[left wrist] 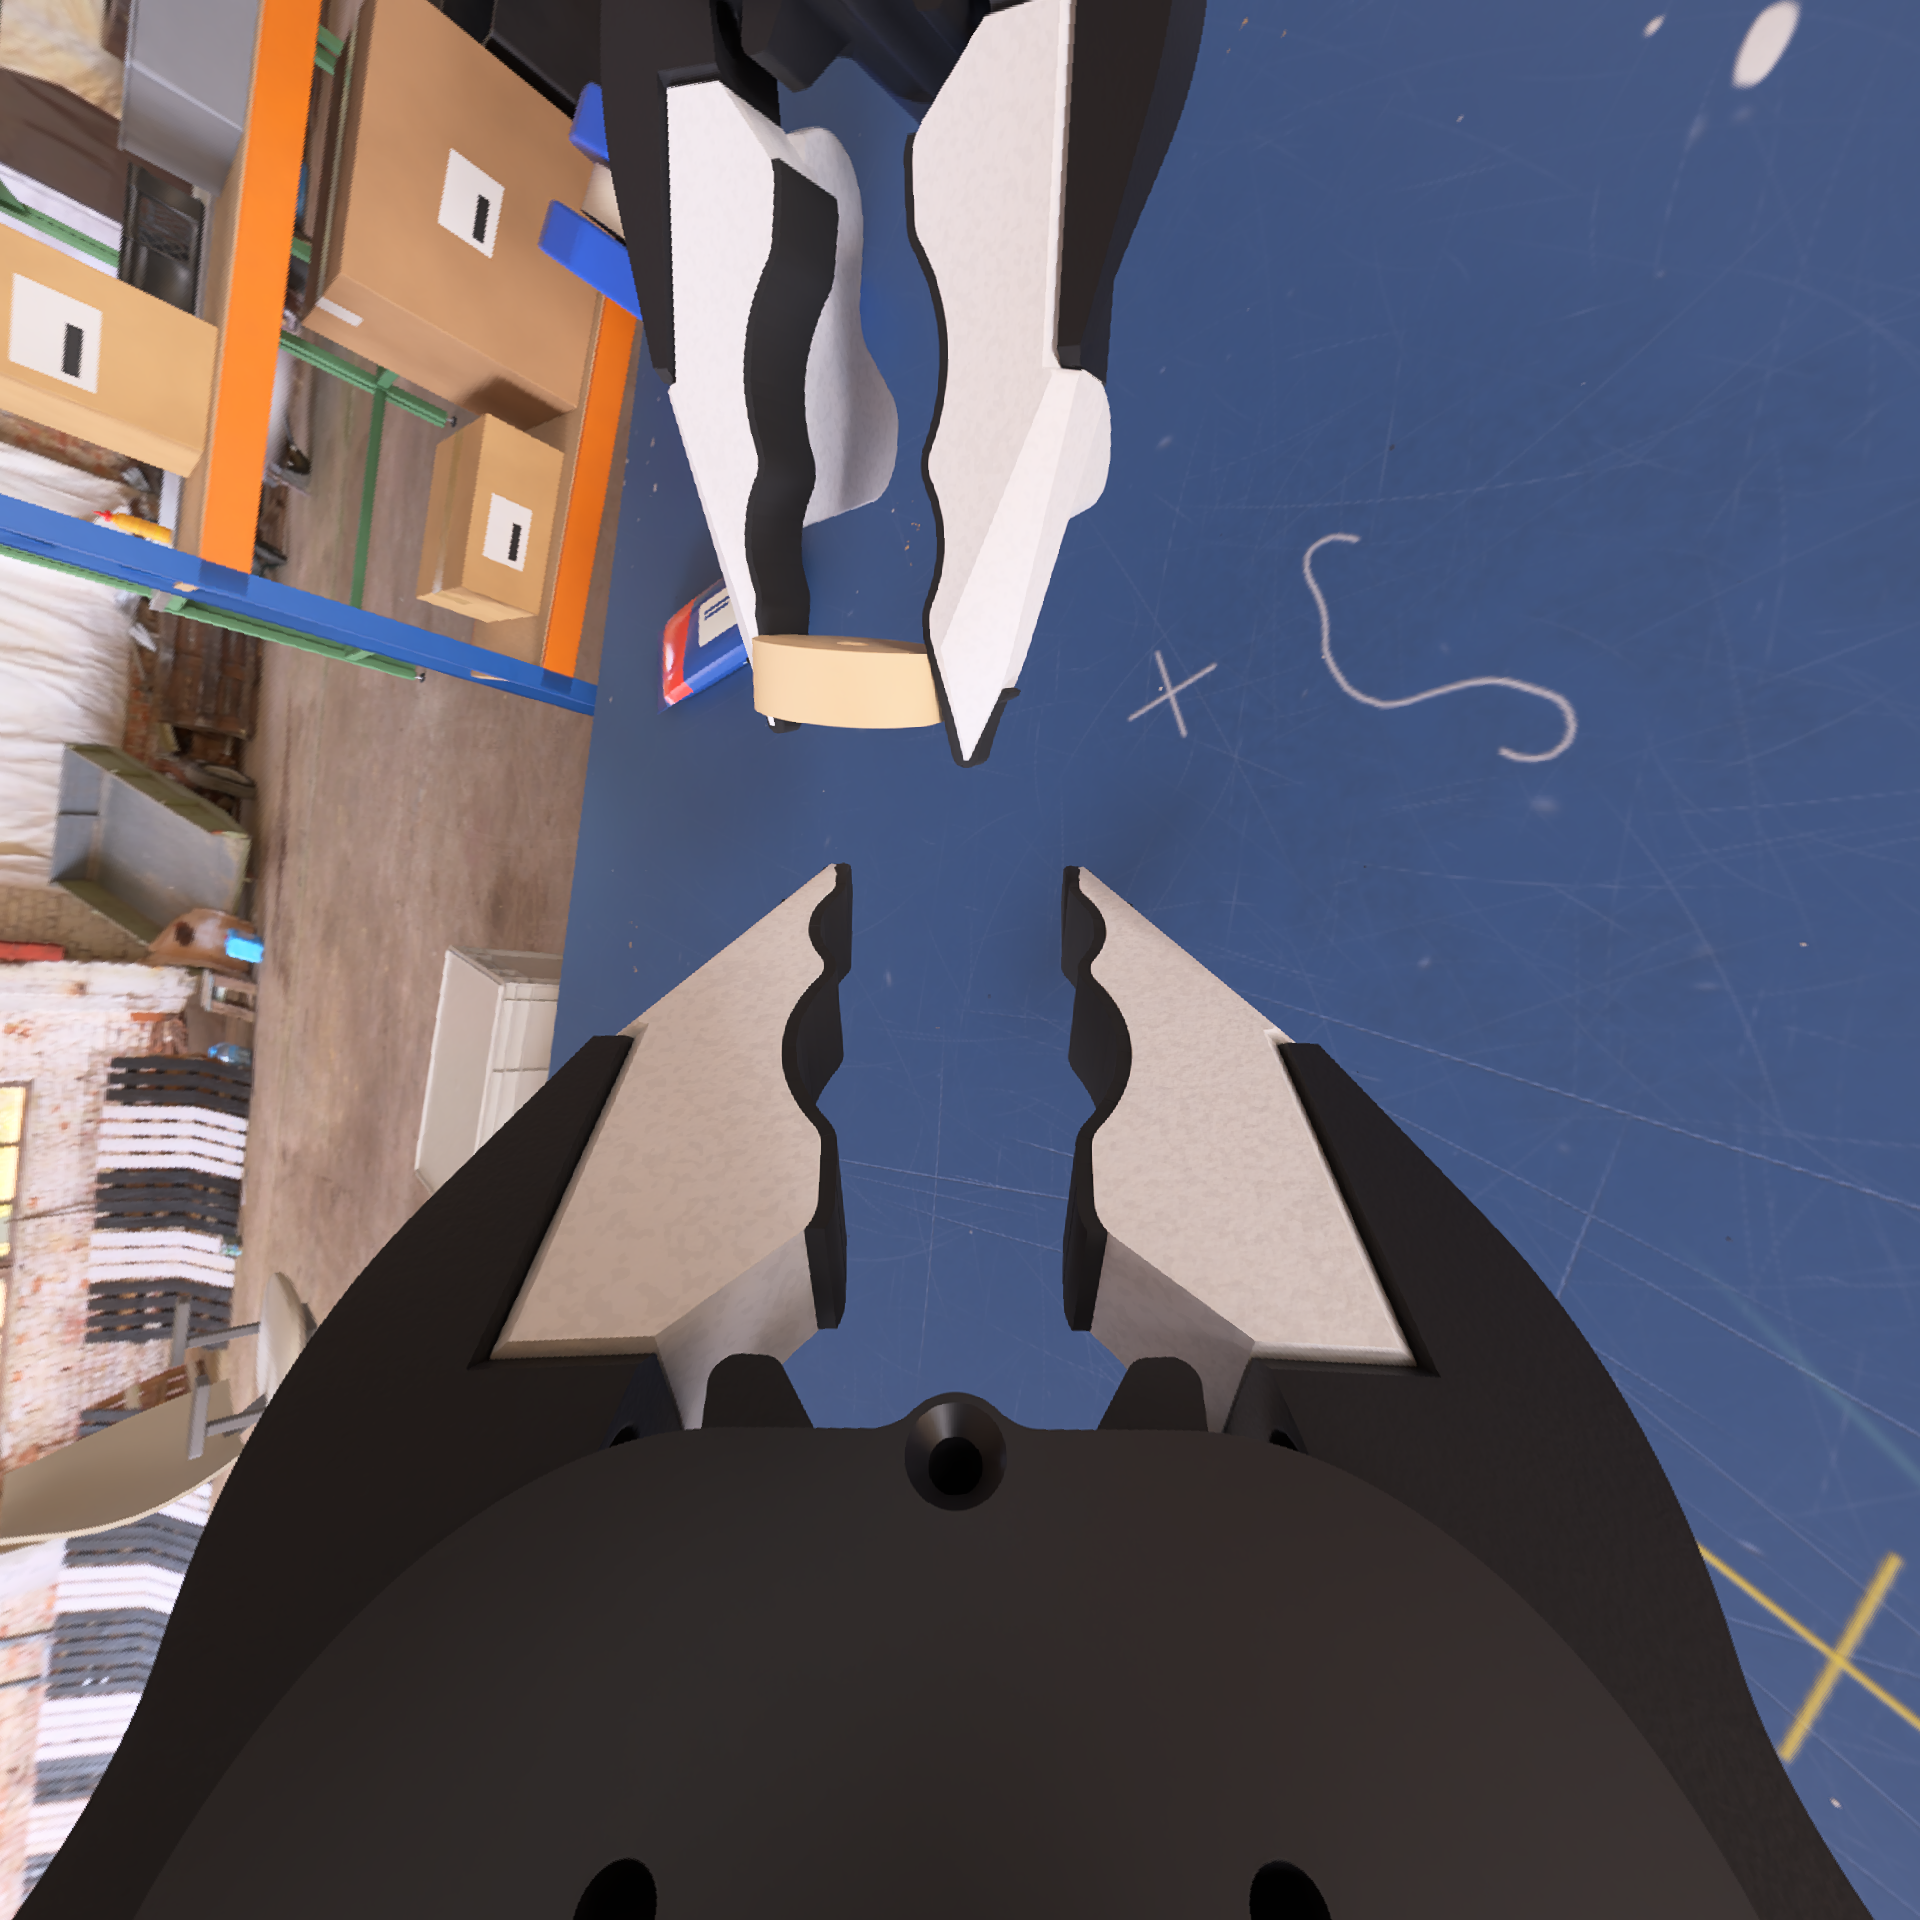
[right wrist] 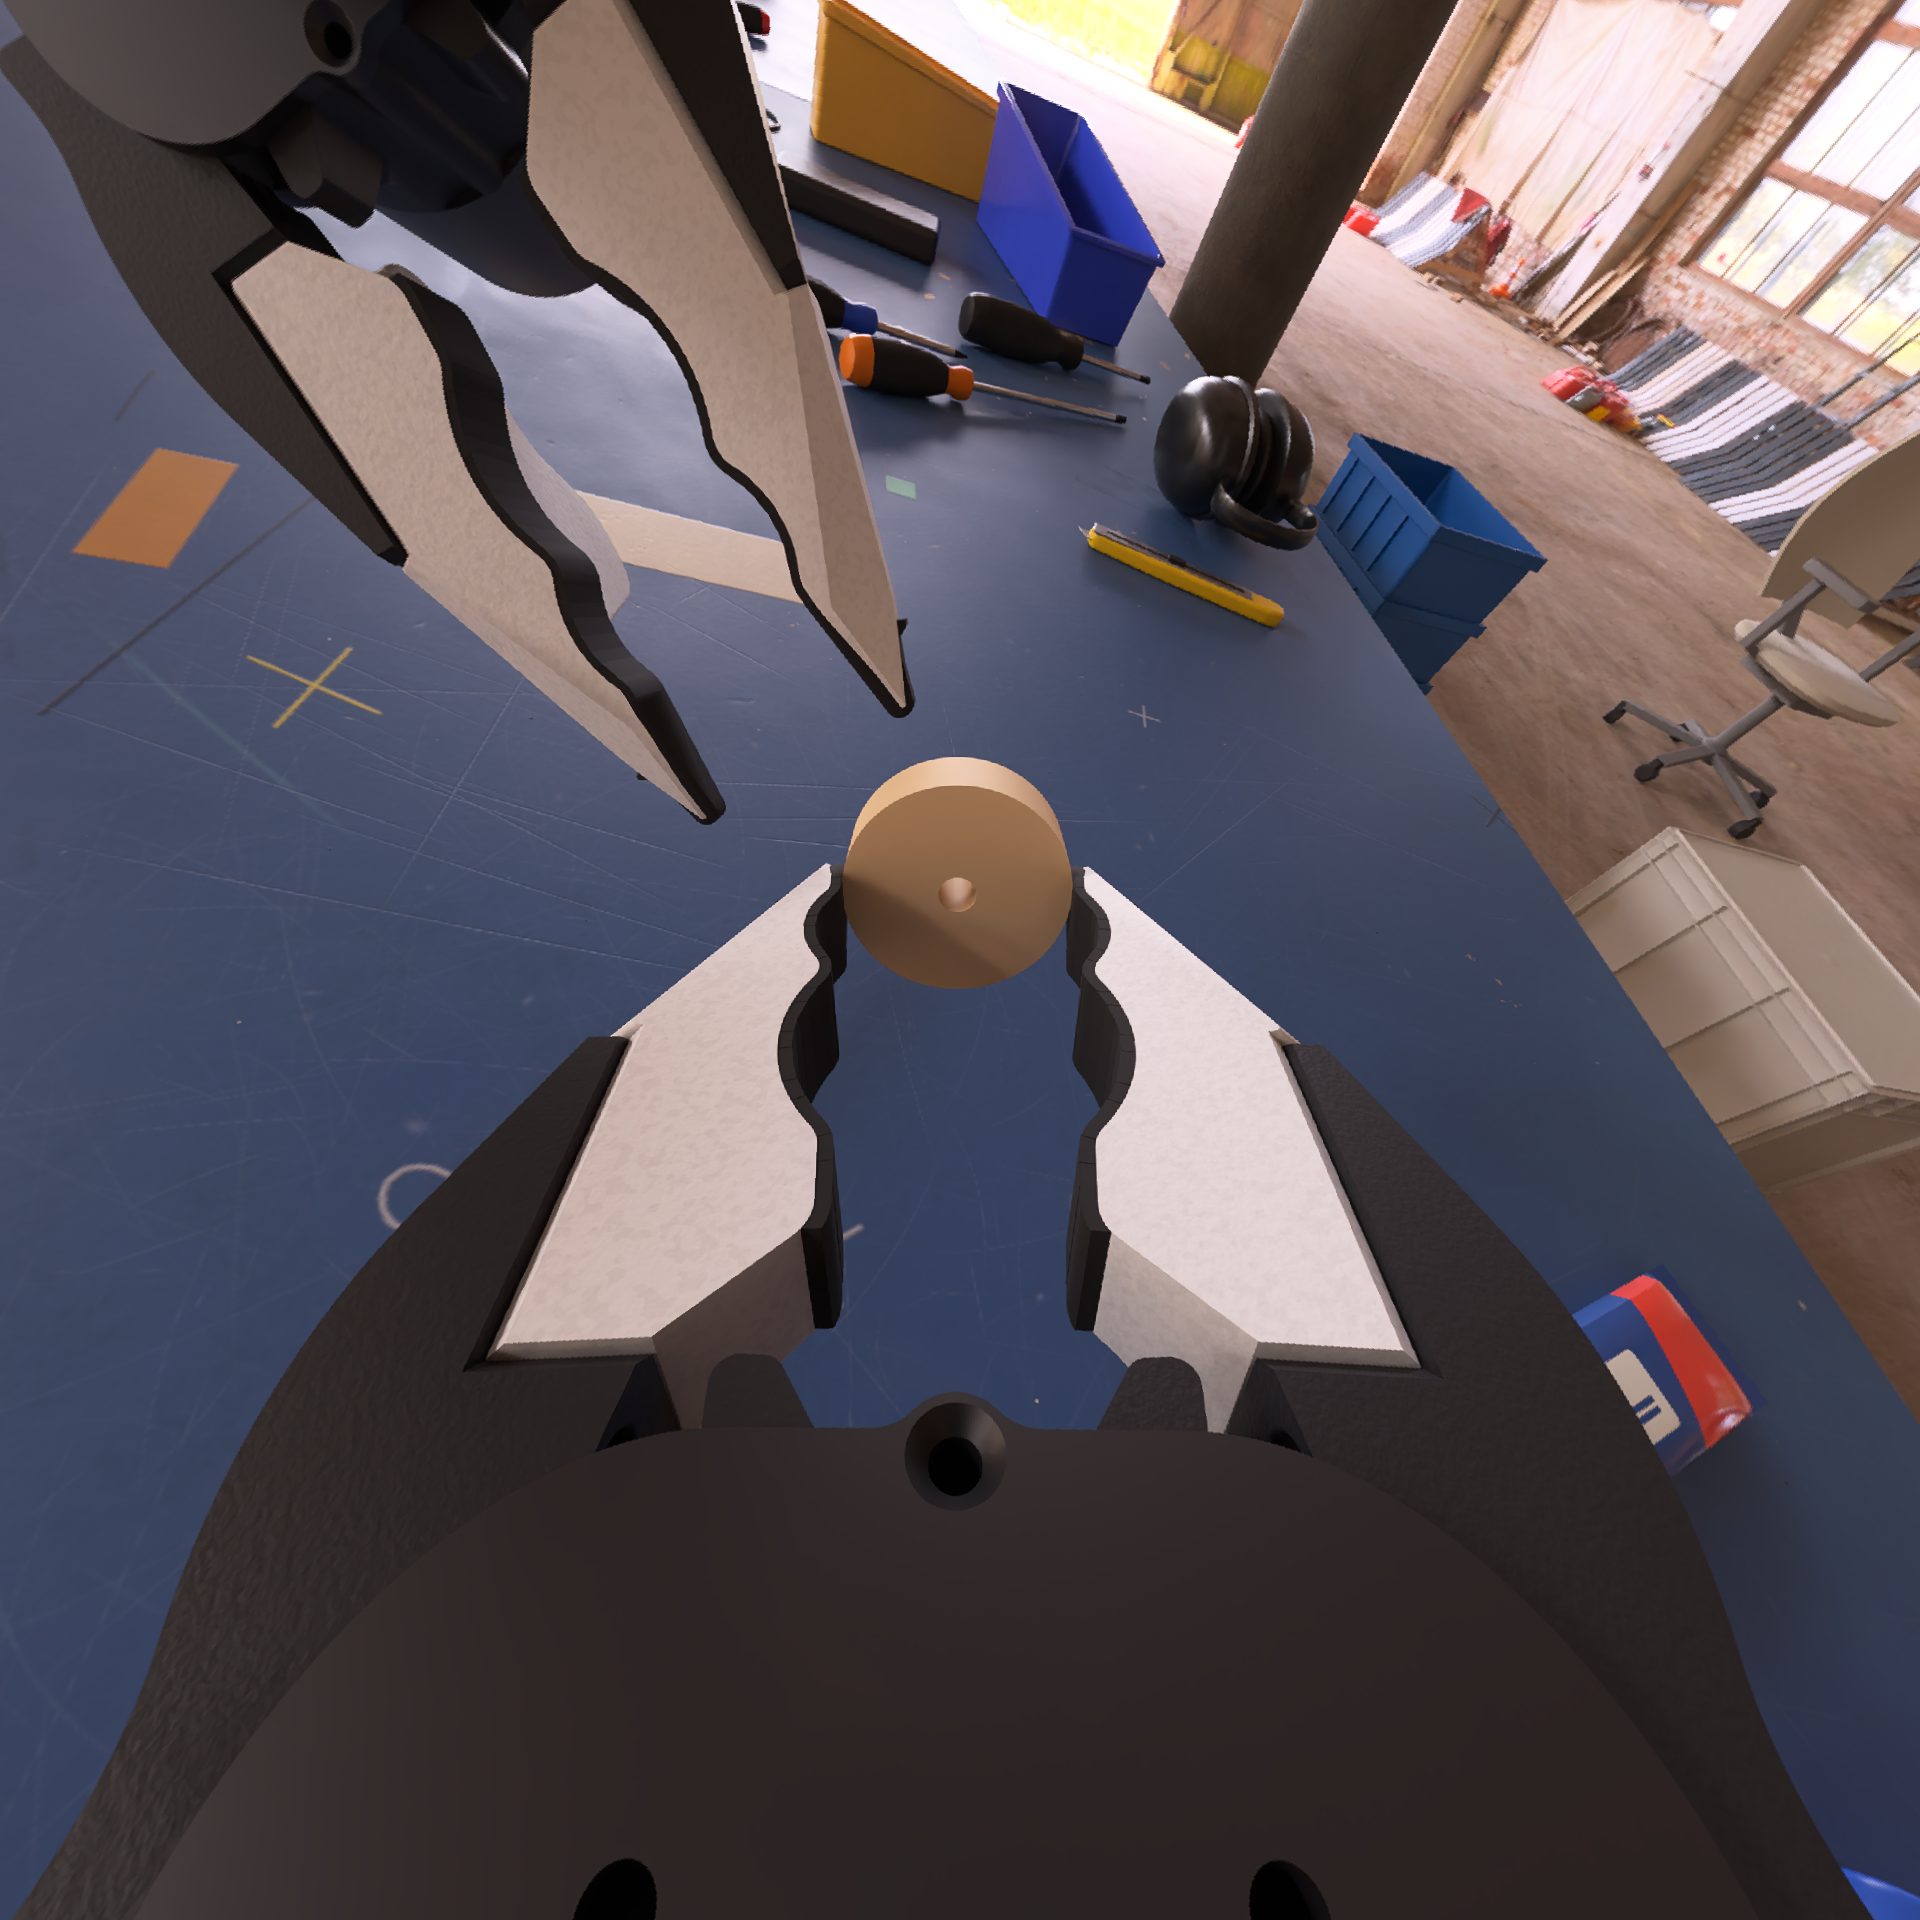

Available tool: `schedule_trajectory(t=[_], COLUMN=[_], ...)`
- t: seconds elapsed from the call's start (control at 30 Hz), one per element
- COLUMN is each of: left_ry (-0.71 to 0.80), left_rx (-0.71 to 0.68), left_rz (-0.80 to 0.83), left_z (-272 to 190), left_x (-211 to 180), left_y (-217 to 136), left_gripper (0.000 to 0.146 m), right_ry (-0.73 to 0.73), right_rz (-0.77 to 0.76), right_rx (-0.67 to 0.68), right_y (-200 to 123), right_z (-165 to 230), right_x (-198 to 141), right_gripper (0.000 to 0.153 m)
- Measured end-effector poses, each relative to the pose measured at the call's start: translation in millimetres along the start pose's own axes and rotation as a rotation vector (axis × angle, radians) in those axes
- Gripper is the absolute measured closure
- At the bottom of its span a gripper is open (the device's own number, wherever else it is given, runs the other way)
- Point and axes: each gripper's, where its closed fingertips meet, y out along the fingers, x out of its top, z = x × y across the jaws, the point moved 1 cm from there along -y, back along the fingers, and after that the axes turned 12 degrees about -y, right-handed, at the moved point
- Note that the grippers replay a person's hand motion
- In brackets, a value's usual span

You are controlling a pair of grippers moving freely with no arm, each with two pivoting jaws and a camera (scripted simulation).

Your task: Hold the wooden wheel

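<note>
Pinching the wooden wheel [right wrist: 956,883] by its rim between its two fingertips, the right hand-held gripper [right wrist: 956,883] has it lifted clear of the blue bench [right wrist: 312,935], so the holding step looks in hand; next it needs only a steady squeeze. The left hand-held gripper [left wrist: 956,883] hovers near, fingers spread and empty. The right wrist view shows the wheel's flat face and centre hole; the left wrist view shows only its edge, plus a red-and-blue box [left wrist: 701,649] lying behind it.
</note>
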Motion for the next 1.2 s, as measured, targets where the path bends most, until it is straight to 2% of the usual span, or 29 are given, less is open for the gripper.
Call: schedule_trajectory(t=[0.07,0.27,0.67,0.77,1.03,1.13,1.2], left_ry=[0.011,0.034,0.018,0.010,0.035,0.014,0.014], left_rx=[0.018,0.054,0.071,0.084,0.095,0.038,0.042], left_rz=[0.004,0.001,-0.039,-0.081,-0.081,-0.084,-0.085], left_z=[0.7,4.2,6.4,8.3,6.7,1.8,2.4], left_x=[-0.3,-0.5,-0.3,2.8,1.9,-0.1,-1.1], left_y=[1.3,1.5,1.7,0.5,0.7,0.5,0.5], left_gripper=[0.107,0.125,0.132,0.146,0.146,0.134,0.131], right_ry=[-0.001,-0.004,0.021,0.030,0.033,0.031,0.035], right_rz=[0.002,-0.010,-0.027,-0.041,-0.037,-0.032,-0.036], right_rx=[-0.002,-0.003,-0.021,-0.023,-0.030,-0.035,-0.036], right_y=[-0.1,0.0,0.5,1.7,3.0,3.3,3.5], right_z=[-0.3,0.1,0.0,0.8,0.5,0.3,0.3], right_x=[-0.3,-0.2,1.4,3.6,3.8,3.9,3.8], right_gripper=[0.110,0.110,0.110,0.110,0.110,0.110,0.110])
